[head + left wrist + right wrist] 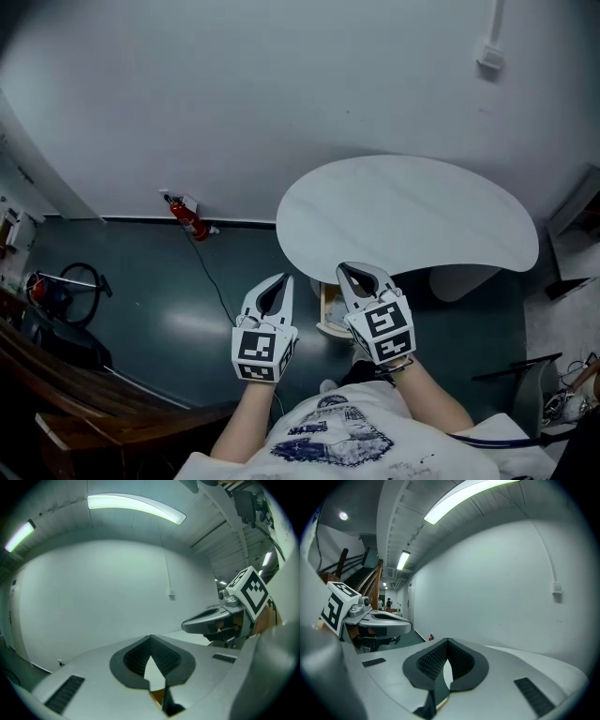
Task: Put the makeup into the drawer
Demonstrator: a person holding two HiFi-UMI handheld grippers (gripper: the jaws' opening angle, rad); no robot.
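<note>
In the head view, both grippers are held up side by side in front of the person's chest. My left gripper [279, 282] is shut with nothing in it, over the dark floor. Tilted a little left, my right gripper [351, 272] is shut and empty at the near edge of the white rounded table [412, 216]. Between them, under the table's edge, shows part of what looks like an open light wooden drawer [328, 309]. No makeup is visible. The left gripper view shows closed jaws [151, 640] facing a white wall, and the right gripper view [447, 642] shows the same.
A red fire extinguisher [187, 218] stands by the wall, with a cable running across the floor. A wooden stair rail [84, 394] crosses the lower left. Dark equipment [66, 291] sits at the far left, and more clutter [562, 394] at the lower right.
</note>
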